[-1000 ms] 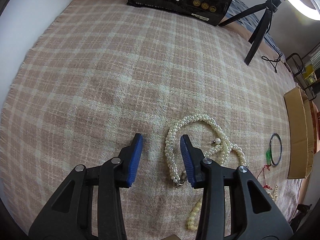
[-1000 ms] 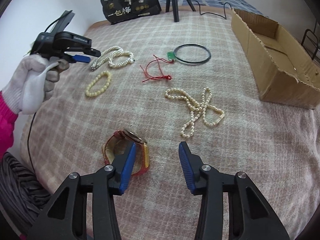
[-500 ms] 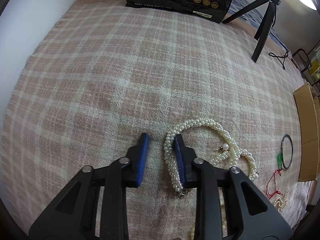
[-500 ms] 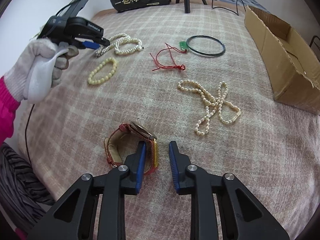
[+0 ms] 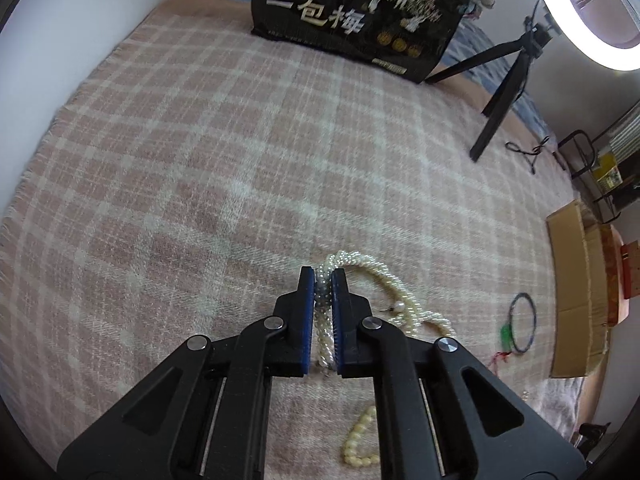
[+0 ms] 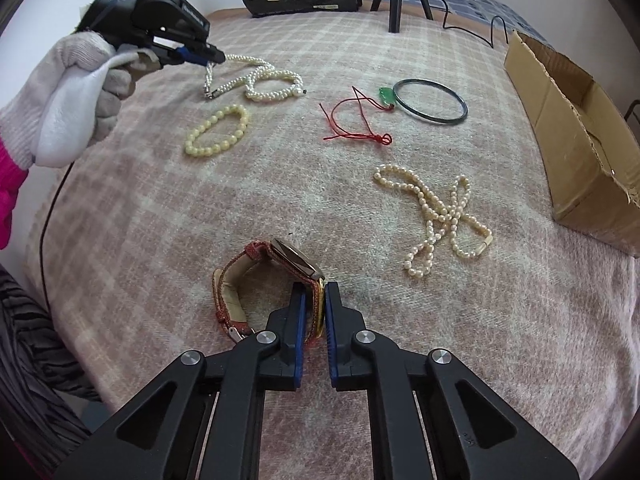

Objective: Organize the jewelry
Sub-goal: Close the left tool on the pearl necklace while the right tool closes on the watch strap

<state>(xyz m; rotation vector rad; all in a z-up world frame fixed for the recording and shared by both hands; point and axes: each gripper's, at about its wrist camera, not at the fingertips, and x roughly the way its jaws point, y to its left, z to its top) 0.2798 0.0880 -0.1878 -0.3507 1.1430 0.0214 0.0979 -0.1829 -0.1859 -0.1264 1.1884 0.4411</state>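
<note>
Left claw (image 5: 322, 276) clamps pearl rope (image 5: 384, 280), right claw (image 6: 315, 294) the watch (image 6: 280, 258); cardboard box (image 6: 576, 136) seemingly empty.

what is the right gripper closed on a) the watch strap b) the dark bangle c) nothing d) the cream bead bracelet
a: the right gripper has its blue fingers pinched on the strap of the watch, while the dark bangle and cream bead bracelet lie untouched farther off on the blanket.
</note>
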